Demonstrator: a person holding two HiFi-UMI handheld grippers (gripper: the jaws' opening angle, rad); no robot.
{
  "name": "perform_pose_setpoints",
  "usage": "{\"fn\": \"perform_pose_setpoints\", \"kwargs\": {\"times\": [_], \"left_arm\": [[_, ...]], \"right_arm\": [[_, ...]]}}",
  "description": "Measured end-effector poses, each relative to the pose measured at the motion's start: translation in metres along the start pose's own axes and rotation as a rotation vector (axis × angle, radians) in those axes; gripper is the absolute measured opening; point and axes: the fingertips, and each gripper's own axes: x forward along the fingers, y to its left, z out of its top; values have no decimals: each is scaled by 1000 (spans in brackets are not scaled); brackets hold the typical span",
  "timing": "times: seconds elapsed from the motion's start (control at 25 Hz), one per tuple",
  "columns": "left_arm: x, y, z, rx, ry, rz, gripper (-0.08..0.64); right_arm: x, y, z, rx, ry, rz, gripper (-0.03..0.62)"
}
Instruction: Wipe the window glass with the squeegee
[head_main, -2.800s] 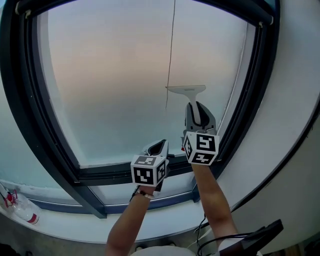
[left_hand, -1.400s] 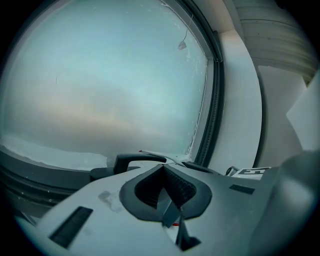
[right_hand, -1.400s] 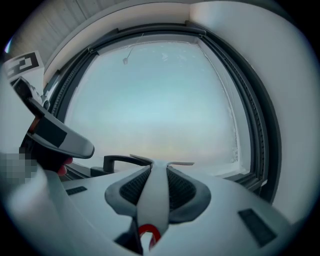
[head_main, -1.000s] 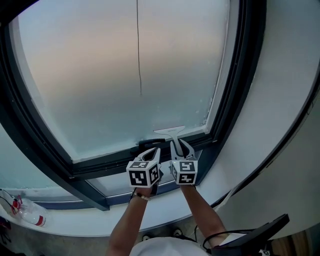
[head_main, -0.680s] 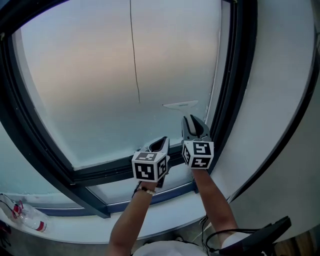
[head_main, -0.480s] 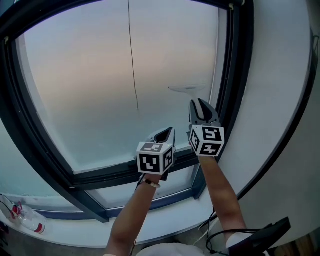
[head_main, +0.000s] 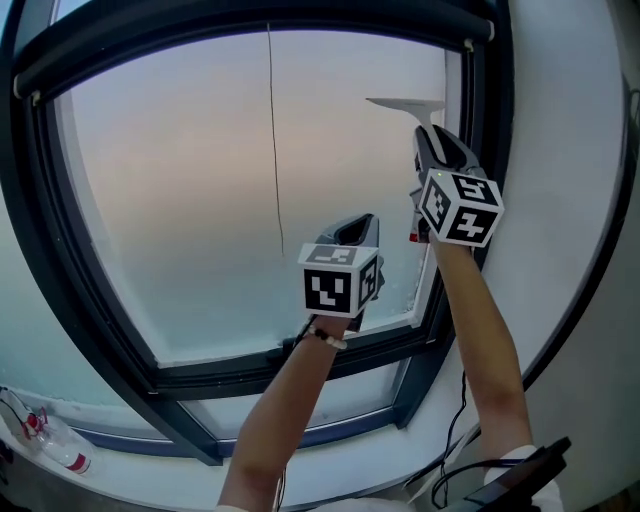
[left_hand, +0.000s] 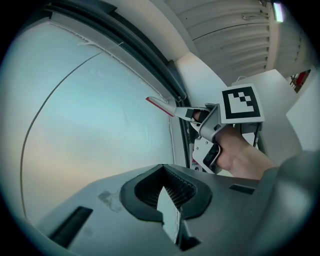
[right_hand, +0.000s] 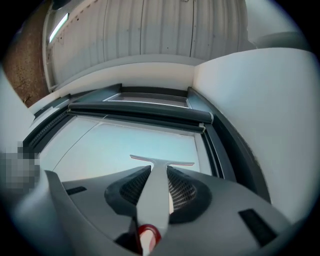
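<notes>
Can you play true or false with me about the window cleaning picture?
1. The right gripper holds the squeegee. True.
2. The left gripper holds a cloth. False: its jaws hold nothing.
3. The squeegee's blade is at the bottom of the window glass. False: it is up near the top right corner.
4. A bottle lies on the ledge below the window. True.

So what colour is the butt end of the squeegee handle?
Red end on the whitish squeegee; clearest in the right gripper view.
</notes>
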Motion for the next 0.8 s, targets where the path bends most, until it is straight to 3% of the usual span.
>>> {"fn": "perform_pose_setpoints", "kwargs": {"times": [0.32,0.56,0.8], "left_arm": [[17,6,24,12,-32,-7,-2],[18,20,16,7,-14,2,-2],[14,27,-4,-9,7,-1,-2]], "right_arm": [[46,-13,31,3,-58,-9,91],[73,-18,47,32,-70,-3,91],[74,-13,38,11,-62,-7,91]]}}
